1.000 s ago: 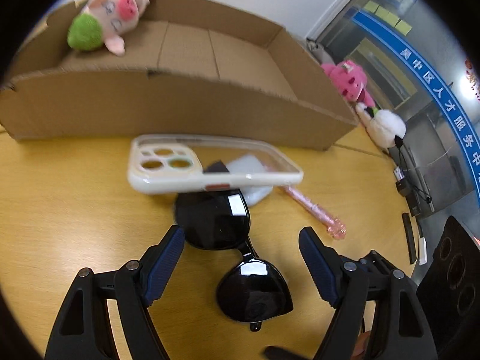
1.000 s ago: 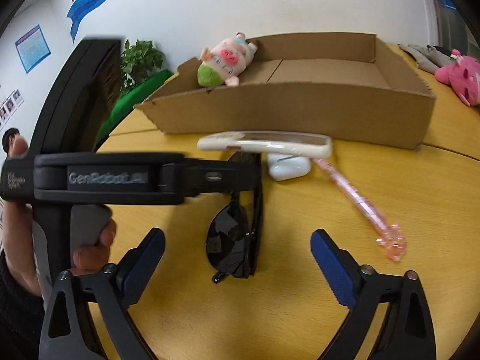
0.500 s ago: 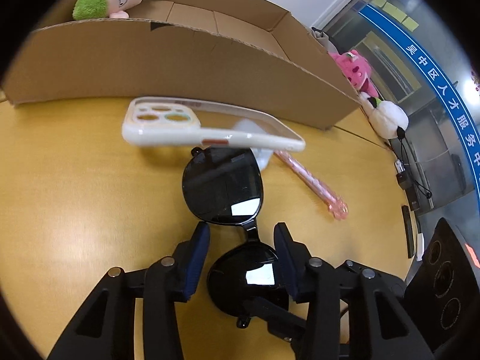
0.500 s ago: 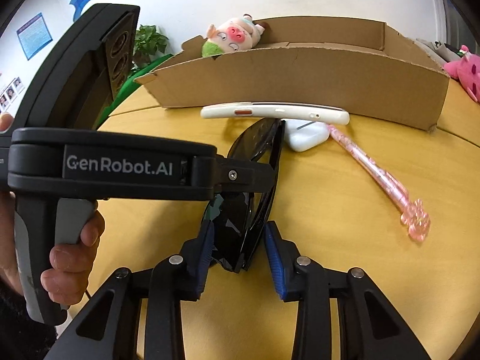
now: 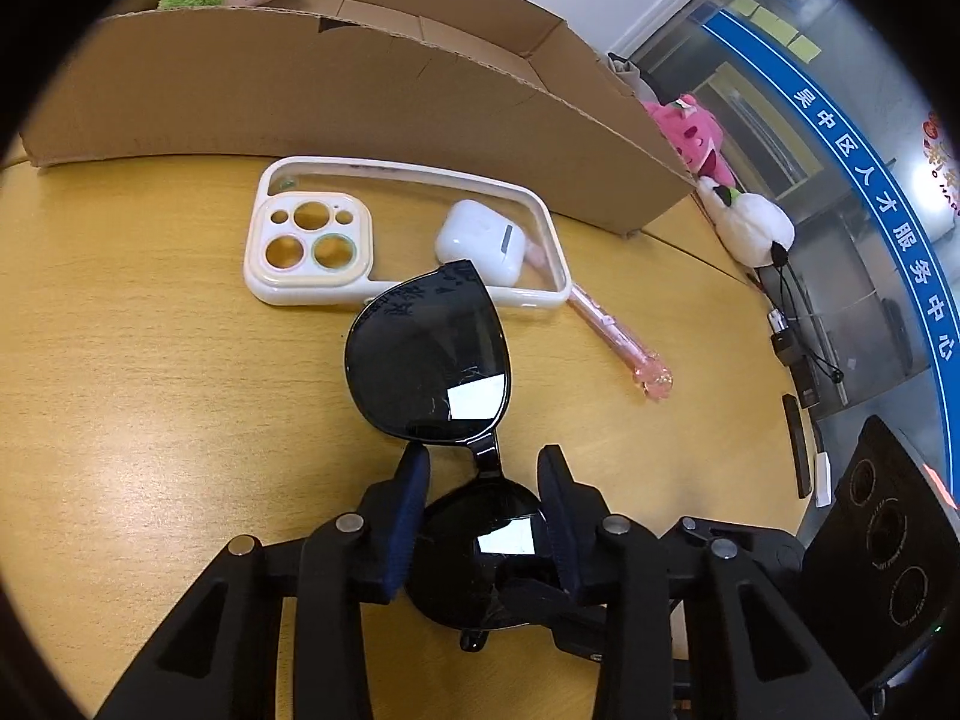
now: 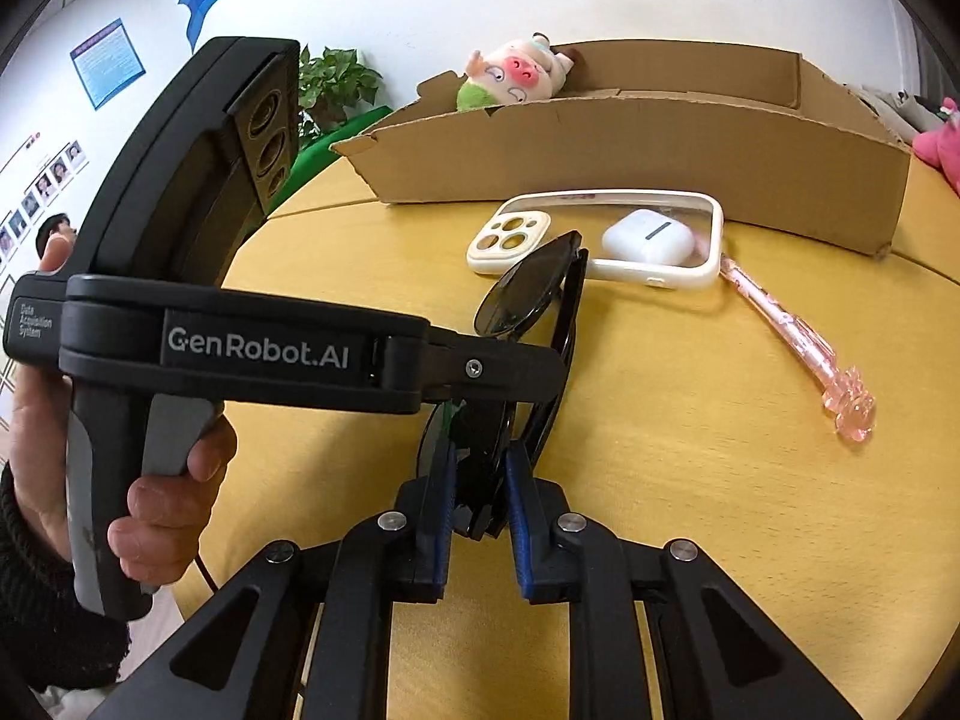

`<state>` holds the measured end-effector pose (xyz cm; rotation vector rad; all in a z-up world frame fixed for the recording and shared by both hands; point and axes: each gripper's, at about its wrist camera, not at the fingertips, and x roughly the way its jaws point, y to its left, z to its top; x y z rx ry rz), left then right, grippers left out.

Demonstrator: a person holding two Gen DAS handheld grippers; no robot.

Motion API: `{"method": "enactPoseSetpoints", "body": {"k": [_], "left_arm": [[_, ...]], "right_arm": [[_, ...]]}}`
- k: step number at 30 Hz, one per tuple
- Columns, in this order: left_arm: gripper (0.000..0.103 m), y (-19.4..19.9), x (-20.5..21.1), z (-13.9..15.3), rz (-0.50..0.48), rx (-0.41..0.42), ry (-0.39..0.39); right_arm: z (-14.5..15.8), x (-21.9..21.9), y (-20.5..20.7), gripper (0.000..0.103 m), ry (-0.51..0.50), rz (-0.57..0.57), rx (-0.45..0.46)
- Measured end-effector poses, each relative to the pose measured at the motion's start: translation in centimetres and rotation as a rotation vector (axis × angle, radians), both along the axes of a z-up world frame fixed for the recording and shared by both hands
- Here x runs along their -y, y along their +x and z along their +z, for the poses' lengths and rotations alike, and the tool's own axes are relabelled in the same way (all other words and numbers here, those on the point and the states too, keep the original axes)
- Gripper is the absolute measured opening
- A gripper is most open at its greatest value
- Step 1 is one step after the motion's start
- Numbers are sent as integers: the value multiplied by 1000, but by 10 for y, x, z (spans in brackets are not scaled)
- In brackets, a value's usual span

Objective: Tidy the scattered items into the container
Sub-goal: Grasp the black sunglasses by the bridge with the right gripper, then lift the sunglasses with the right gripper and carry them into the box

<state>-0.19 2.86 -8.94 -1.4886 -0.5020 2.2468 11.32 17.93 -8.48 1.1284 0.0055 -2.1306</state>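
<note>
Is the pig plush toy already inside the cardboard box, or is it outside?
Inside: the pig plush toy sits in the cardboard box, behind its near wall.

Bright, even indoor light in both views. Square white glare patches sit on the sunglasses (image 5: 429, 360) lenses, so light comes from overhead. Soft, short shadows lie under the phone case (image 6: 600, 240) on the counter (image 5: 150, 390). Strong fisheye bending and black corners at the edges. Focus sharp mid-frame; far background slightly soft.
</note>
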Motion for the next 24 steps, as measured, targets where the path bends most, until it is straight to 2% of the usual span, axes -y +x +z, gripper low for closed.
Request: {"method": "enactPoseSetpoints", "body": {"k": [5, 6, 8, 10, 14, 17, 19, 21, 23, 24], "left_arm": [[29, 3, 7, 0, 19, 12, 57], [24, 4, 8, 1, 22, 8, 60], [23, 5, 8, 5, 27, -2, 60], [23, 6, 7, 6, 23, -9, 47], [15, 6, 9, 7, 12, -14, 71], [14, 6, 9, 8, 1, -21, 68], [18, 6, 15, 4, 7, -8, 104], [35, 9, 24, -1, 31, 4, 125], [43, 13, 32, -7, 45, 12, 149], [43, 14, 34, -9, 42, 16, 162]], "right_arm": [[-7, -7, -1, 18, -46, 30, 69], [-8, -7, -6, 18, -59, 36, 93], [-10, -5, -15, 18, -76, 40, 125], [-9, -4, -17, 17, -84, 39, 125], [-7, -8, -17, 13, -132, 48, 135], [-8, -7, -23, 13, -122, 50, 135], [-10, -10, -26, 13, -137, 49, 152], [-11, -16, -27, 12, -151, 44, 159], [-12, -22, -31, 12, -161, 32, 163], [-13, -25, -33, 11, -173, 26, 170]]}}
